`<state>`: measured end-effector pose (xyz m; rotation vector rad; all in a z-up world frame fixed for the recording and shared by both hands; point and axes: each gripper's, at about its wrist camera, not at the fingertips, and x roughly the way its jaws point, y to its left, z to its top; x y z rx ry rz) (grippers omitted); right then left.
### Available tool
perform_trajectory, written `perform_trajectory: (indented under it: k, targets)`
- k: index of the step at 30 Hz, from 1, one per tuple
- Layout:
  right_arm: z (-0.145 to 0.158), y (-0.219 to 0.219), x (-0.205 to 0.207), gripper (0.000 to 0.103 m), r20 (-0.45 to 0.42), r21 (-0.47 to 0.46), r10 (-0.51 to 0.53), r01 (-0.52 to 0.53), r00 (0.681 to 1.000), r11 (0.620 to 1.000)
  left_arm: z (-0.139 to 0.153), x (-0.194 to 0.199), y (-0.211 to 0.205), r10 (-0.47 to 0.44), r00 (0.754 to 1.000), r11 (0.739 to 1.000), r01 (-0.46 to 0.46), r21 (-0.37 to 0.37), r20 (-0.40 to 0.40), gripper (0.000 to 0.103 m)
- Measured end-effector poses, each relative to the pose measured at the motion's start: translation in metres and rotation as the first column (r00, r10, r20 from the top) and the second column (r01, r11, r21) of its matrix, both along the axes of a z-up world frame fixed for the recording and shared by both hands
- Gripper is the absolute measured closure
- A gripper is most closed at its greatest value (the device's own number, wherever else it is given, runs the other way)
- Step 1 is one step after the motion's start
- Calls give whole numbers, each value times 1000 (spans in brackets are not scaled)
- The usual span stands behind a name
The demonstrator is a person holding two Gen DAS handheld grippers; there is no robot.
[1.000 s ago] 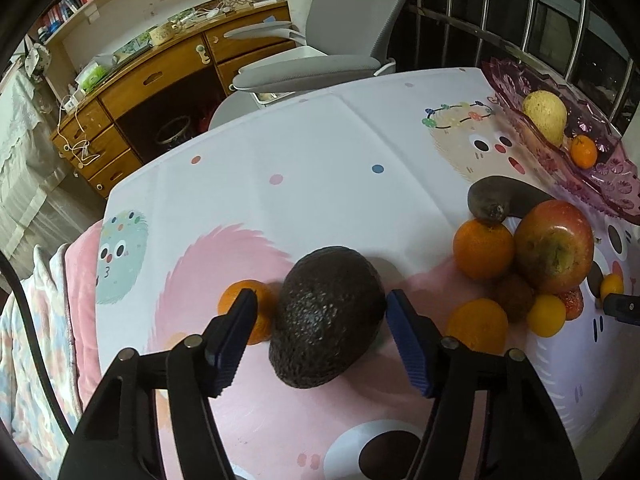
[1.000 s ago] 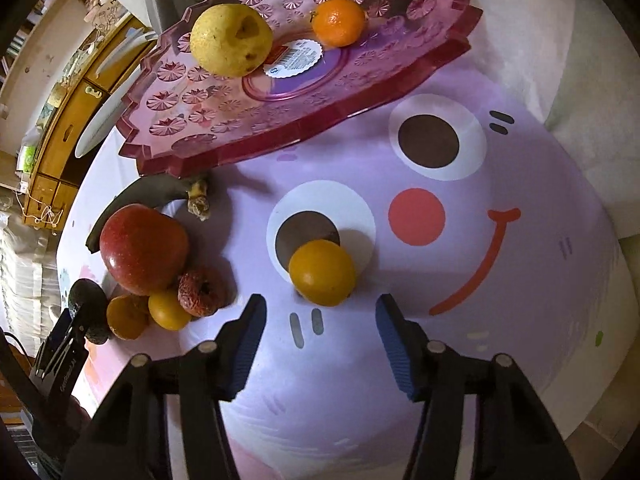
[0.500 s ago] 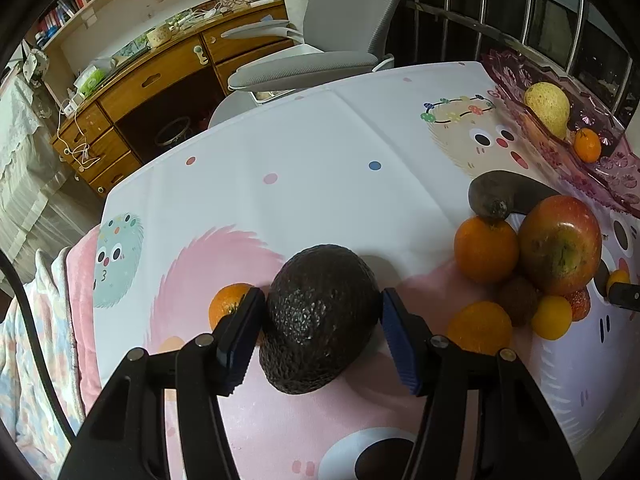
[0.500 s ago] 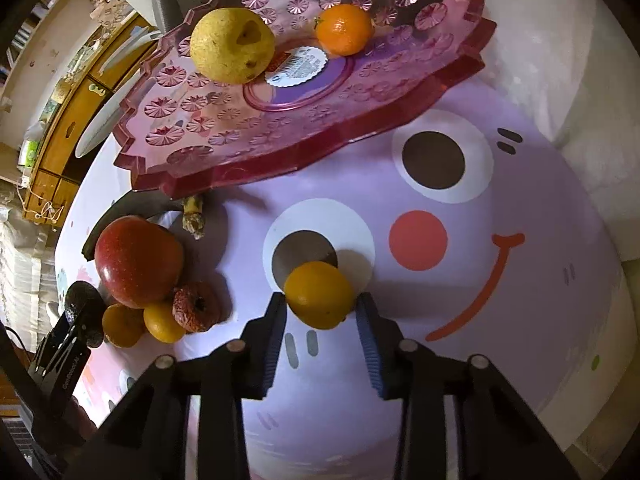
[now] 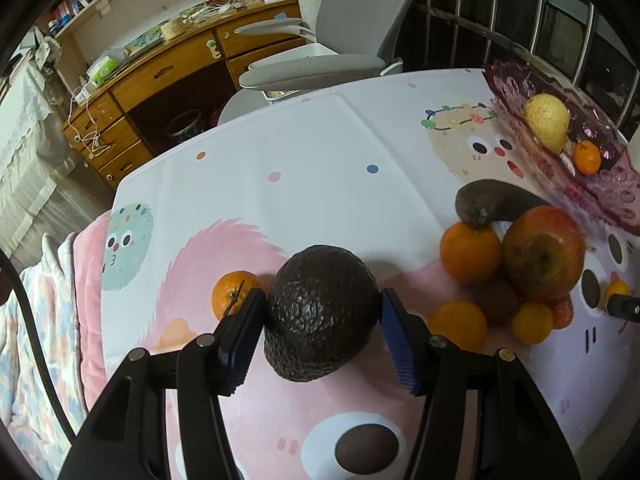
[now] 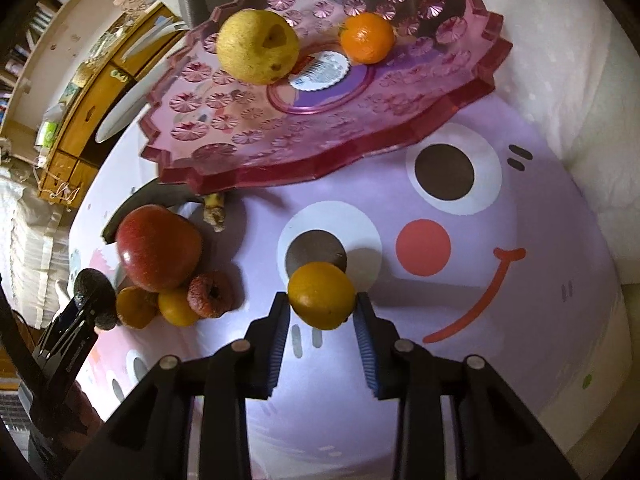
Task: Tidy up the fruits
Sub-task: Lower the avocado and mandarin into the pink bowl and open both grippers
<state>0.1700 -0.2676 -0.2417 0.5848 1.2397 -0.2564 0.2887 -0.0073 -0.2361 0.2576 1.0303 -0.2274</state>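
Note:
My left gripper (image 5: 320,320) is shut on a dark avocado (image 5: 320,312) and holds it just above the cartoon tablecloth. My right gripper (image 6: 322,320) is shut on a small orange citrus fruit (image 6: 322,295), lifted slightly off the cloth. A pink glass fruit plate (image 6: 360,136) sits beyond it, holding a yellow pear (image 6: 256,52) and a small orange (image 6: 366,38). The plate (image 5: 600,184) also shows at the far right of the left wrist view.
A pile of fruit lies between the grippers: a red apple (image 6: 158,252), a dark banana (image 5: 492,204), oranges (image 5: 470,252), a dried fruit (image 6: 210,294). One orange (image 5: 234,292) lies left of the avocado. A grey chair (image 5: 320,64) and a wooden desk stand behind the table.
Both grippers have closed, the left onto the avocado and the right onto the small citrus fruit. Each fruit has risen slightly off the cloth.

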Motion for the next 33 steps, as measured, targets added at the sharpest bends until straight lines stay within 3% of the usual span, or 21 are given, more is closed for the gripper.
perform_trajectory:
  k: [12,23,33]
  targets:
    - [44,4,5,70,76,24,176,-178,981,984,64,-24,-20,69,996,996,-66,-52,62,47]
    - [86,-28,14,70,163,-18,282,-283,945,959,122,-43,-80,58,993,989,-44,-139,101,47]
    - [94,-74,25,70,189,-88,330,-319,925,944,129,-49,-152,-6,998,975,20,-223,61,47]
